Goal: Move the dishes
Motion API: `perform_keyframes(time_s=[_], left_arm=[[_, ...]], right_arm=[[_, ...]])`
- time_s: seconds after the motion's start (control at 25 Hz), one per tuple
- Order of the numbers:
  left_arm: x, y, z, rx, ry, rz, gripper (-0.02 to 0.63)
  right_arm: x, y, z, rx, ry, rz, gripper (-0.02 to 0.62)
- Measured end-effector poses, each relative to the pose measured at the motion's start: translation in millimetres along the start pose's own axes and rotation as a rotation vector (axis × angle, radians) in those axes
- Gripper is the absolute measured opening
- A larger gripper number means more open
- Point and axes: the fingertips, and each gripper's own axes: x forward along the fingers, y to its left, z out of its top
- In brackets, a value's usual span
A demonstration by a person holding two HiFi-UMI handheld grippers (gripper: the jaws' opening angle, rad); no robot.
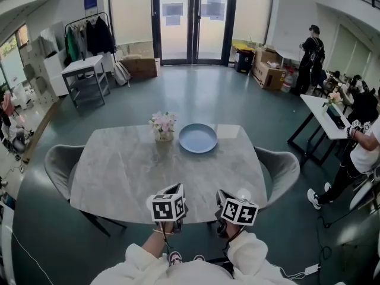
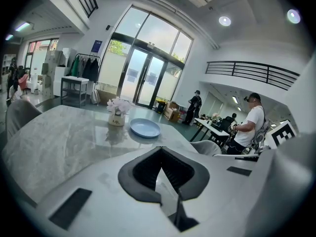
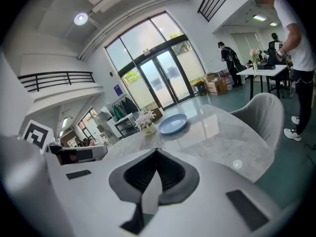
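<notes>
- Only the gripper views show the jaws: the left hand-held gripper [image 2: 160,148] and the right hand-held gripper [image 3: 157,150] are both closed and empty.
- The blue plate [image 1: 198,138] sits far-centre on the marble desk [image 1: 124,171], just beside the flowers [image 1: 163,125].
- Glass doors [image 1: 193,19] stand beyond.

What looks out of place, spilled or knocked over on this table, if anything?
Nothing stands out. The blue plate lies flat and empty on the table, beside the upright flower pot. No spill or damage shows.
</notes>
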Motion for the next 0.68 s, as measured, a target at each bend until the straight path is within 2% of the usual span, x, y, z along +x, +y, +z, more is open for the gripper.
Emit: perform_keyframes(time_s=[0.68], left_arm=[[11,1,1,0.011,0.016,-0.021,0.008]], right_arm=[[-1,-4,4,-0.003,-0.012,-0.042,0.057]])
